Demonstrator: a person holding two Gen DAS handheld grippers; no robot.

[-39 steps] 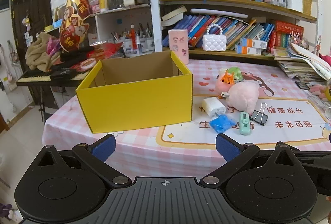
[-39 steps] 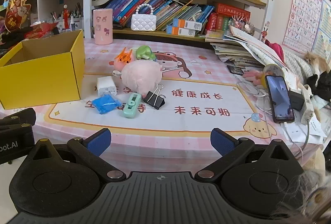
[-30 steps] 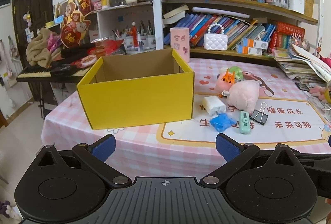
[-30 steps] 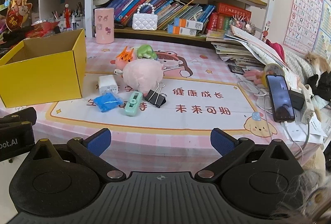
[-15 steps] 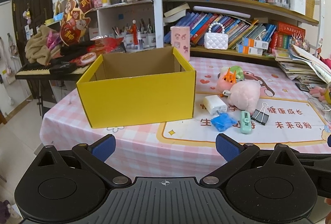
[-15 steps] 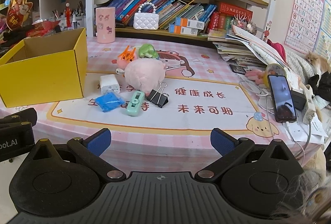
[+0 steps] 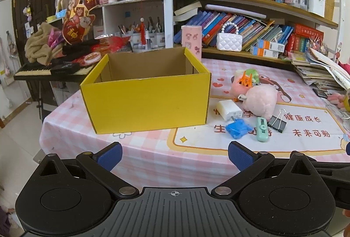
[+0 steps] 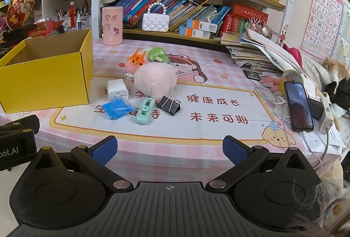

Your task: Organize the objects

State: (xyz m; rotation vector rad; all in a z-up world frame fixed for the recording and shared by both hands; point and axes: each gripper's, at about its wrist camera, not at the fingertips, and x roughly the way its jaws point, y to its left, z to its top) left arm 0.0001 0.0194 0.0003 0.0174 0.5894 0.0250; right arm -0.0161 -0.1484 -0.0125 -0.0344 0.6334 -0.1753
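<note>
I hold my left gripper and right gripper wide apart and empty, short of the table's near edge. The open yellow cardboard box stands toward the left edge; the pink plush toy, white charger and black binder clip lie just beside it.

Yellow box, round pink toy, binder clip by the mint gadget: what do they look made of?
Yellow box: cardboard, apparently; matte yellow outside, raw brown inside, thin folded walls.
Round pink toy: plush fabric, going by its fuzzy surface and soft outline; the filling can't be seen.
Binder clip: probably metal, with a smooth black body and shiny wire handles.
</note>
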